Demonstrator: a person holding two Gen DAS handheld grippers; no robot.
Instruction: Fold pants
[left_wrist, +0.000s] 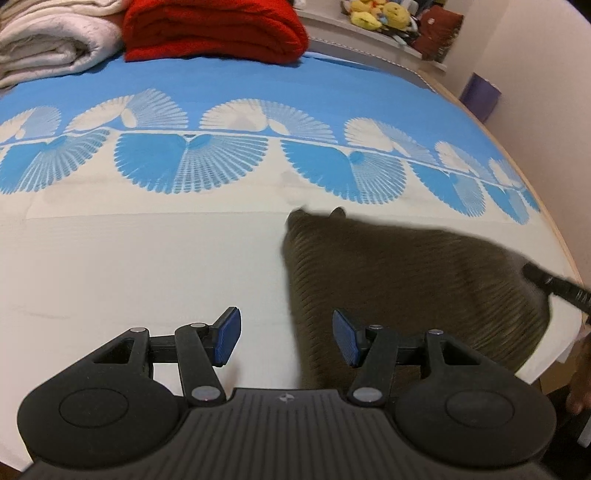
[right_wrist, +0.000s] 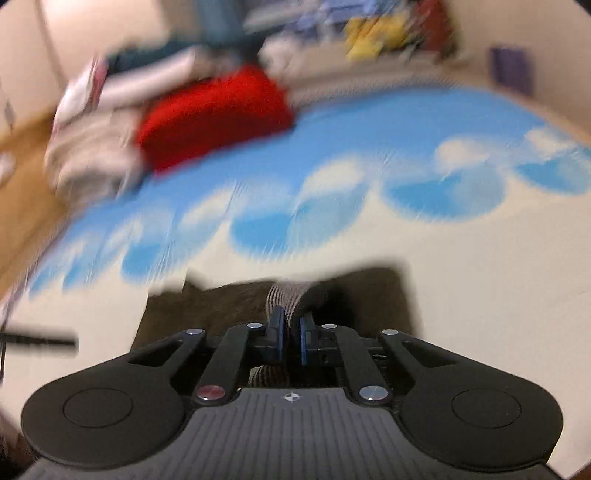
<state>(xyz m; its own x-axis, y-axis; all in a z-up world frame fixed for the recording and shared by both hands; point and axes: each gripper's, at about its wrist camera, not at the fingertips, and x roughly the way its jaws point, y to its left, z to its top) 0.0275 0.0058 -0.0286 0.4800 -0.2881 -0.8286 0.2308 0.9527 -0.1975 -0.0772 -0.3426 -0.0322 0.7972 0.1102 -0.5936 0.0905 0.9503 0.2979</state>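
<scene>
Two grippers work over a bed (left_wrist: 147, 258) whose cover is cream near the camera and blue with white fan shapes farther off. The pants (left_wrist: 406, 280), brown and finely ribbed, lie bunched on the cream part toward the right side of the left wrist view. The left gripper (left_wrist: 286, 338) hangs above the cover with its jaws spread and nothing between them; the pants' left edge runs down just under and beside its right pad, while the left pad stands over bare cover. At the far right of that view a black finger of the right gripper (left_wrist: 554, 286) reaches onto the pants' edge.

From the right wrist view, blurred in its background, the right gripper (right_wrist: 291, 341) has its jaws drawn close together, pinching a raised fold of the pants (right_wrist: 295, 295) between the blue pads. The rest of the cloth spreads out dark to either side under the gripper.

At the head of the bed lie a folded red blanket (left_wrist: 214, 29) and, beside it, a folded white blanket (left_wrist: 51, 40). Yellow plush toys (left_wrist: 376, 14) sit on a ledge behind.
</scene>
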